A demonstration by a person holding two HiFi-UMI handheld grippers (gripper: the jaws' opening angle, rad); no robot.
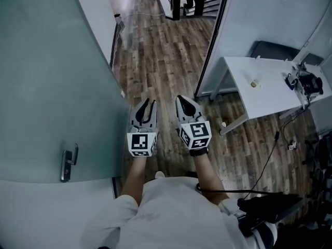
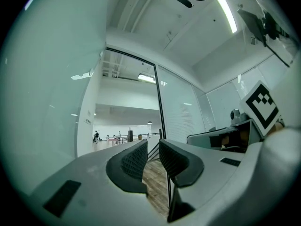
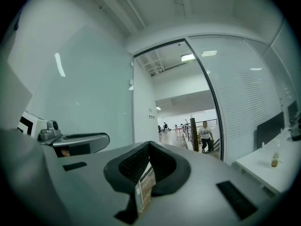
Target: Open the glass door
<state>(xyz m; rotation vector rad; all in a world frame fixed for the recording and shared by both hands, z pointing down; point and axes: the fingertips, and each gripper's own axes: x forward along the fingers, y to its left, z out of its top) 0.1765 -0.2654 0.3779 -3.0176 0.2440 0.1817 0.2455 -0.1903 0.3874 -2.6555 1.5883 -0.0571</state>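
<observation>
1. Now the glass door (image 1: 46, 87) stands on the left side and looks swung wide open already. Its frosted pane leans away from the gap, and the metal handle (image 1: 69, 163) sits low down near the person's left side.
2. The way through is free. The wood floor (image 1: 161, 61) runs straight ahead between the door and the glass wall (image 1: 244, 19) on the right.
3. The left gripper (image 1: 150, 104) points ahead over the floor. Its jaws are a little bit apart, and nothing is between them.
4. The right gripper (image 1: 181, 100) is just beside it. Its jaws are pressed together, and it holds nothing.
5. Neither gripper touches the door or the handle. Both are well apart from the handle.
6. I think the opening step is about done. If the door needs more of a swing, the next move means reaching back to the handle or pushing on the pane's edge.
7. For holders of things, I see only a small bottle (image 1: 254, 83) on the white table (image 1: 270, 95) at the right. It is too small to tell what is inside.
</observation>
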